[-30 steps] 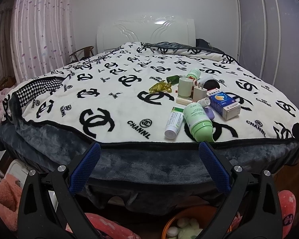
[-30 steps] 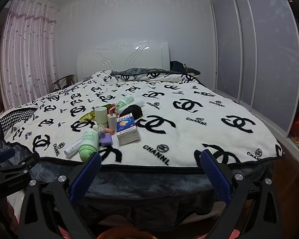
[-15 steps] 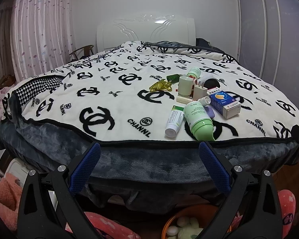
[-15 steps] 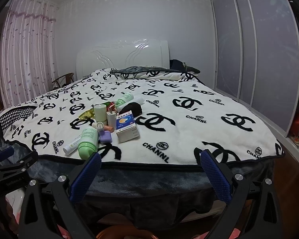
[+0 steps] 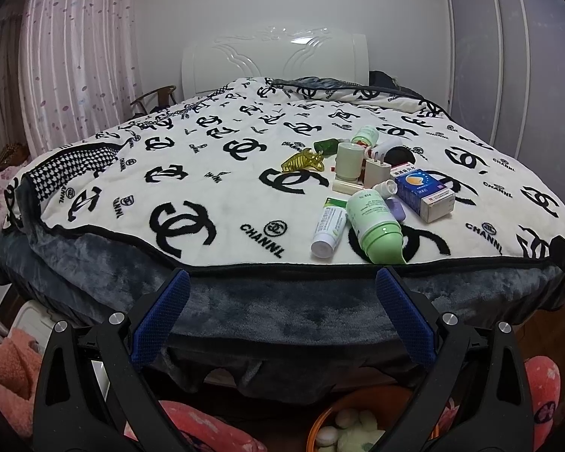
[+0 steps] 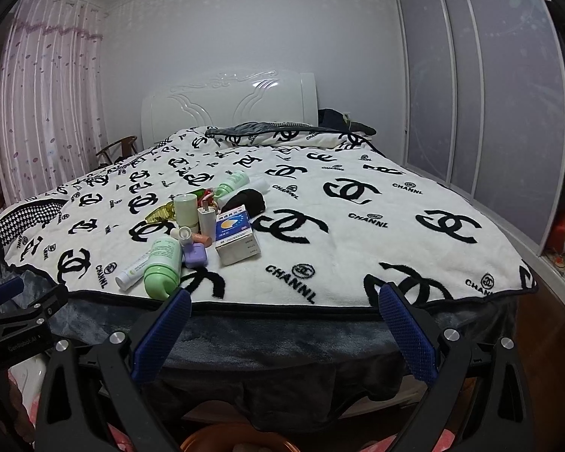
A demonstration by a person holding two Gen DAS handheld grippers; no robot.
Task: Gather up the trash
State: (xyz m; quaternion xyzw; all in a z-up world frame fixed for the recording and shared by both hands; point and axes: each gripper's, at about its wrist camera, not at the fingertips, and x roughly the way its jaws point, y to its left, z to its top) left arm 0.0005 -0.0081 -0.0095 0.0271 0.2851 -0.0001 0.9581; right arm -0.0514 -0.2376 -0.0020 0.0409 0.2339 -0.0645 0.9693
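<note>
On bed [image 5: 214, 173], green bottle [image 5: 373, 226] lying sideways; white tube [image 5: 329, 226] touching it

Plush blanket [image 5: 226, 173], glossy plastic bottle [image 5: 373, 222], cardboard box [image 5: 423, 192]

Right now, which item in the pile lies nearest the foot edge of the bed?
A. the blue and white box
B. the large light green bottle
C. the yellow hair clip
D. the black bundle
B: the large light green bottle lies on its side with its cap end almost at the blanket's black border, closer than anything else in the pile.
</note>
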